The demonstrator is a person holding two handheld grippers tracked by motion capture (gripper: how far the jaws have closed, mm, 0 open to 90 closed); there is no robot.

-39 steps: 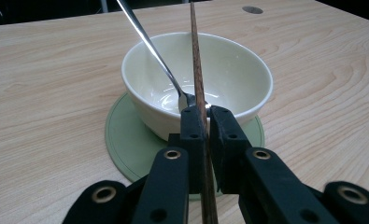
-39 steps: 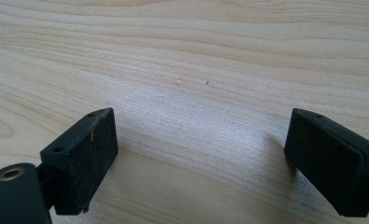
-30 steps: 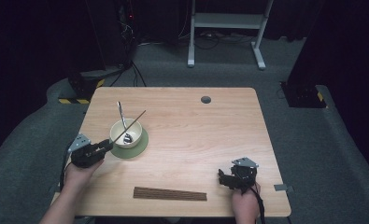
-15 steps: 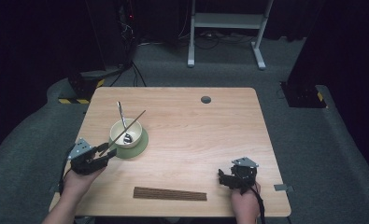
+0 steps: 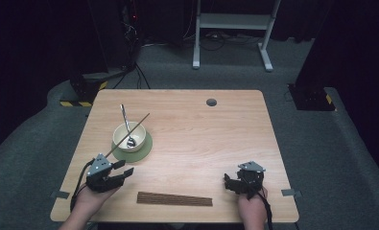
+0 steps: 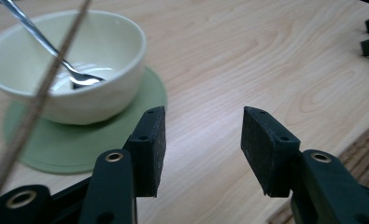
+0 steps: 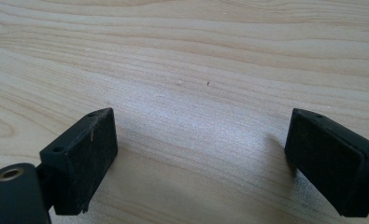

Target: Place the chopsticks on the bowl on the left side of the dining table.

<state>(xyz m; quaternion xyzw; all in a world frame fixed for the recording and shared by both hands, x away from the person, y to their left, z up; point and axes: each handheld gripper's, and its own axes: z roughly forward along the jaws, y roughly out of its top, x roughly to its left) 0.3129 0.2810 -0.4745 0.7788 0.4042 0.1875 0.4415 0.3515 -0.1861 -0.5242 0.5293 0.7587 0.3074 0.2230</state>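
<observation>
**Left gripper backed off from the bowl, stick left leaning in it**

High view: the left gripper [image 5: 114,175] sits near the worktop's [image 5: 201,129] near-left corner, jaws spread with nothing between them; they have just been opening. Just beyond it the bowl [image 5: 129,136] stands on a green mat [image 5: 144,148], holding a spoon [image 5: 125,125] and a thin stick [image 5: 129,134] that leans across the rim, its low end close to the gripper. A bundle of sticks [image 5: 174,199] lies along the near edge. The right gripper [image 5: 232,182] rests near the near-right corner, jaws hard to read here. The worktop's middle and far side are bare.

Left gripper view: spread jaws frame bare wood; the bowl is at far left, the stick blurred and cut off at both ends, the spoon's handle cut off too.

Right gripper view: jaws wide apart over bare wood.
</observation>
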